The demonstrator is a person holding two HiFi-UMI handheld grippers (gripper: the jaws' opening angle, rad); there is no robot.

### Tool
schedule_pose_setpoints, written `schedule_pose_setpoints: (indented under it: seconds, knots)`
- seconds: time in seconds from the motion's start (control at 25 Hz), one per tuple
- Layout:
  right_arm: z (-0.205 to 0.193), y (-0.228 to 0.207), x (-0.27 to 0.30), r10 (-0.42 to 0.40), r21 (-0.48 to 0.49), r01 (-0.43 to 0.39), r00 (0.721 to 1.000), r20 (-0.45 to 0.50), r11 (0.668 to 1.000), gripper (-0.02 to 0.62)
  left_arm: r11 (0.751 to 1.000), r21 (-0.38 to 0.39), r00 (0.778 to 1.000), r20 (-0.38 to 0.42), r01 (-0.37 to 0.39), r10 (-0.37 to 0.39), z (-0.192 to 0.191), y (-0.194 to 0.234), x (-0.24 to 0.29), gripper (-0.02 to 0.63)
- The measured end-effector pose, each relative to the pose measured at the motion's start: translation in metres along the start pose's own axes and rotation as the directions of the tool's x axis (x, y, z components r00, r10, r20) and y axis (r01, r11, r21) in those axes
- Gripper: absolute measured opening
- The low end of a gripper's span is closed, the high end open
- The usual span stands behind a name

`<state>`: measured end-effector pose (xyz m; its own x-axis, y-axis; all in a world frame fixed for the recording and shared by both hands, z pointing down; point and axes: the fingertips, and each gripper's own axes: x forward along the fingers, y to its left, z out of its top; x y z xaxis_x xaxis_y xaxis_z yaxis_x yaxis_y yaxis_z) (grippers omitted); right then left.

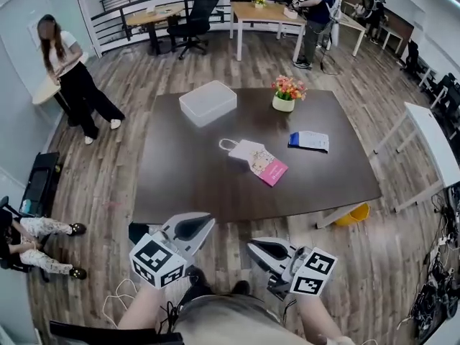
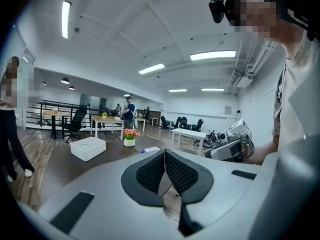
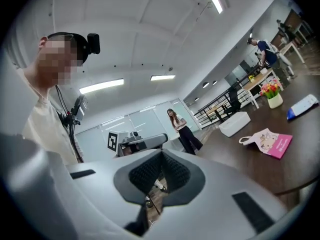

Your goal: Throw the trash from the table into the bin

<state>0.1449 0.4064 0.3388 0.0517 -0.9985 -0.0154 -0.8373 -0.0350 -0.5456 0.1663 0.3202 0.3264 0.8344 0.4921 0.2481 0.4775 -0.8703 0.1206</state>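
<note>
A pink and white paper bag [image 1: 255, 160] [image 3: 267, 141] and a blue and white packet [image 1: 309, 141] [image 3: 302, 106] lie on the dark brown table [image 1: 187, 185]. Both grippers hover side by side over the floor, short of the table's near edge. My left gripper [image 1: 205, 221] [image 2: 164, 152] is shut with nothing between its pads. My right gripper [image 1: 253, 246] [image 3: 161, 154] is shut too and holds nothing. Each gripper view shows the other gripper off to the side.
A white box [image 1: 208, 103] [image 2: 88, 148] and a pot of flowers [image 1: 287, 95] [image 2: 130, 136] stand on the table's far half. A yellow object [image 1: 352, 214] sits on the floor under the table's right corner. A person [image 1: 72, 77] stands at left; a white table [image 1: 431, 142] is at right.
</note>
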Motion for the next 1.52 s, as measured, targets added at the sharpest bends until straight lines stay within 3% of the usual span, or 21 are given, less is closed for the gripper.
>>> schedule_pose_setpoints:
  seconds: [0.12,0.28,0.36,0.4,0.44,0.48,0.56,0.76,0.92,1.12,1.4,1.52]
  knots:
    - [0.009,-0.029,0.0,-0.057,-0.04,0.056,0.998,-0.021,0.998,0.009,1.0,-0.001,1.0,-0.018,-0.021,0.02,0.0,0.007,0.013,0.014]
    - [0.016,-0.099,0.018,-0.26,-0.178,0.24,0.961,-0.099,0.954,0.011,0.999,-0.018,0.999,-0.019,-0.045,0.045,-0.004,0.031,0.025,0.014]
    - [0.019,-0.136,0.033,-0.359,-0.249,0.318,0.923,-0.139,0.915,0.012,0.998,-0.03,0.999,-0.005,-0.052,0.052,-0.006,0.05,0.027,0.014]
    - [0.019,-0.151,0.043,-0.388,-0.27,0.337,0.907,-0.165,0.902,0.053,0.998,-0.034,0.998,0.001,-0.06,0.06,-0.007,0.062,0.028,0.014]
    - [0.019,-0.166,0.053,-0.407,-0.277,0.348,0.893,-0.194,0.896,0.181,0.997,-0.038,0.997,0.007,-0.071,0.071,-0.008,0.075,0.028,0.014]
    - [0.02,-0.181,0.063,-0.425,-0.277,0.362,0.878,-0.218,0.89,0.201,0.996,-0.044,0.996,0.013,-0.083,0.084,-0.009,0.089,0.028,0.014]
    - [0.022,-0.213,0.075,-0.486,-0.292,0.413,0.837,-0.25,0.863,0.21,0.993,-0.064,0.994,0.024,-0.103,0.105,-0.01,0.115,0.029,0.014]
    - [0.009,-0.293,0.101,-0.645,-0.375,0.533,0.698,-0.312,0.758,0.249,0.987,-0.104,0.992,0.006,-0.122,0.123,-0.019,0.175,0.026,0.014]
    - [0.002,-0.36,0.116,-0.716,-0.544,0.482,0.579,-0.391,0.687,0.253,0.977,-0.143,0.987,-0.022,-0.161,0.159,-0.02,0.189,0.04,0.014]
    - [-0.015,-0.433,0.139,-0.75,-0.681,0.355,0.477,-0.457,0.641,0.262,0.959,-0.158,0.971,-0.06,-0.236,0.23,-0.022,0.202,0.053,0.014]
    - [-0.035,-0.493,0.158,-0.755,-0.767,0.171,0.399,-0.52,0.619,0.262,0.921,-0.19,0.94,-0.103,-0.34,0.325,-0.024,0.226,0.059,0.014]
    - [-0.04,-0.505,0.158,-0.745,-0.765,0.146,0.399,-0.534,0.627,0.251,0.898,-0.203,0.92,-0.115,-0.391,0.374,-0.028,0.232,0.057,0.014]
